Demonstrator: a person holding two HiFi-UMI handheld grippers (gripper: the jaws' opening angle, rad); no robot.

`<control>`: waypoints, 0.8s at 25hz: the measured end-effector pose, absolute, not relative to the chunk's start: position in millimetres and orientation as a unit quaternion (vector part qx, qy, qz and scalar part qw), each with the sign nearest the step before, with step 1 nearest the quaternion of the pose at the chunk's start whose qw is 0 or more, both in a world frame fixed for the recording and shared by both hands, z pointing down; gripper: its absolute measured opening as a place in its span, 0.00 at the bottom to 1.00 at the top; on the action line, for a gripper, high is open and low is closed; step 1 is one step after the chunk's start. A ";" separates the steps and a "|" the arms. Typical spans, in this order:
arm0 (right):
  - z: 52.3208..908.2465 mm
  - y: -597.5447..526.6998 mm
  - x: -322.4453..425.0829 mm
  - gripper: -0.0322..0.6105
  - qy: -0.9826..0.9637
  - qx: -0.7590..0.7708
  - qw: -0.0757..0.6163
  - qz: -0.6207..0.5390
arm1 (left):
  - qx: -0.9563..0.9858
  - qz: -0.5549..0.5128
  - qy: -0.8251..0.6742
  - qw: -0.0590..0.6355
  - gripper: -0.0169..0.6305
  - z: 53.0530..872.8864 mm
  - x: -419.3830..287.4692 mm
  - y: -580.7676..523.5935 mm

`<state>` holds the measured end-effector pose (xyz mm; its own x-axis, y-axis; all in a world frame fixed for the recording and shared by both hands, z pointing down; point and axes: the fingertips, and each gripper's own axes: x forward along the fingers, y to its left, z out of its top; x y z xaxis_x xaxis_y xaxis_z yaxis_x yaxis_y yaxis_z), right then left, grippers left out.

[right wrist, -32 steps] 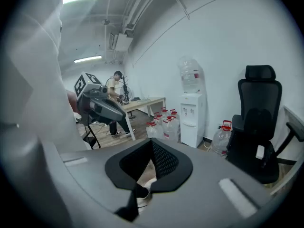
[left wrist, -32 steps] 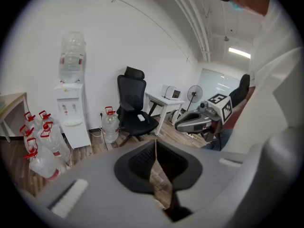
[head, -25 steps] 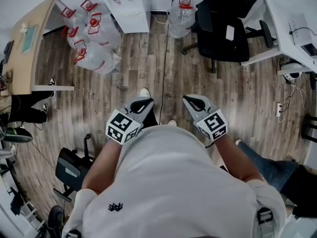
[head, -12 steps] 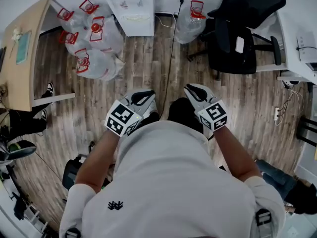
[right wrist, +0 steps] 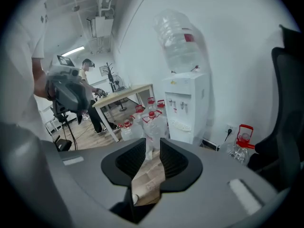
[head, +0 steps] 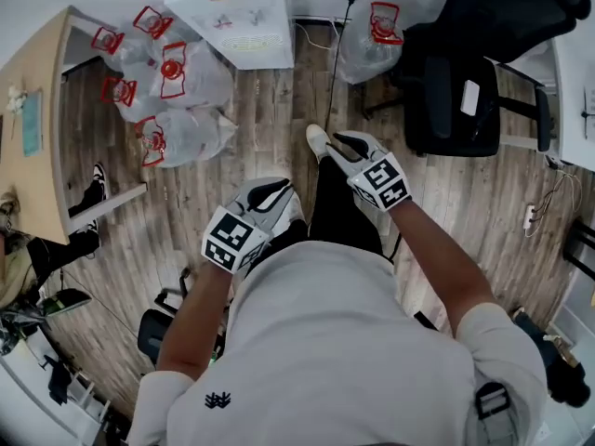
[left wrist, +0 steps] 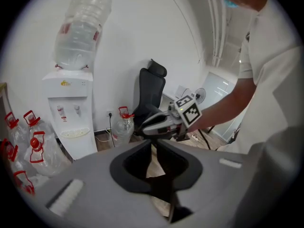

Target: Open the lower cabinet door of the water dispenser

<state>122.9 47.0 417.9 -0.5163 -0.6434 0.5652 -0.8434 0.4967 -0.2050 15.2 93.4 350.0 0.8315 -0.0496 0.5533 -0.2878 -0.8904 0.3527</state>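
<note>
The white water dispenser (head: 232, 12) stands against the far wall with a clear bottle (left wrist: 80, 27) upside down on top. Its plain lower front (left wrist: 83, 144) shows below the drip grille and looks closed. Both grippers hang in the air well short of it. My right gripper (head: 344, 142) leads, pointing at the dispenser (right wrist: 185, 103); its jaws (right wrist: 153, 144) are opening, with nothing between them. My left gripper (head: 270, 193) trails lower left, its jaws (left wrist: 154, 144) together and empty. The right gripper (left wrist: 161, 122) also shows in the left gripper view.
Several clear water bottles with red handles (head: 172, 91) crowd the floor left of the dispenser, and one more bottle (head: 376, 35) stands to its right. A black office chair (head: 465, 82) is at the right and a wooden desk (head: 37, 128) at the left. A black cable (head: 330, 72) runs over the wooden floor.
The person has walked toward the dispenser, which now sits nearer and larger in the head view. Both grippers went forward, the right one further ahead, and its jaws have parted.
</note>
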 end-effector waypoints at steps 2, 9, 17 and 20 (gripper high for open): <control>455.0 -1.8 143.7 0.16 -0.843 0.422 0.228 0.241 | 0.928 0.281 -0.098 0.224 0.13 359.6 43.2 59.6; 586.3 -122.2 189.0 0.17 -0.842 0.371 0.289 0.265 | 0.921 0.290 -0.099 0.241 0.13 395.7 121.3 -29.8; 703.3 -228.1 202.3 0.21 -0.835 0.361 0.319 0.265 | 0.922 0.278 -0.084 0.254 0.13 439.9 164.4 -86.3; 739.6 -254.9 199.4 0.23 -0.836 0.353 0.329 0.262 | 0.923 0.281 -0.079 0.251 0.13 458.4 166.4 -99.8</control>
<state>199.4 -254.9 739.6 -0.5339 -0.4173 0.7354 -0.7628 0.6129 -0.2060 166.4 -99.8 458.4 0.8297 -0.0048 0.5582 -0.2874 -0.8610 0.4197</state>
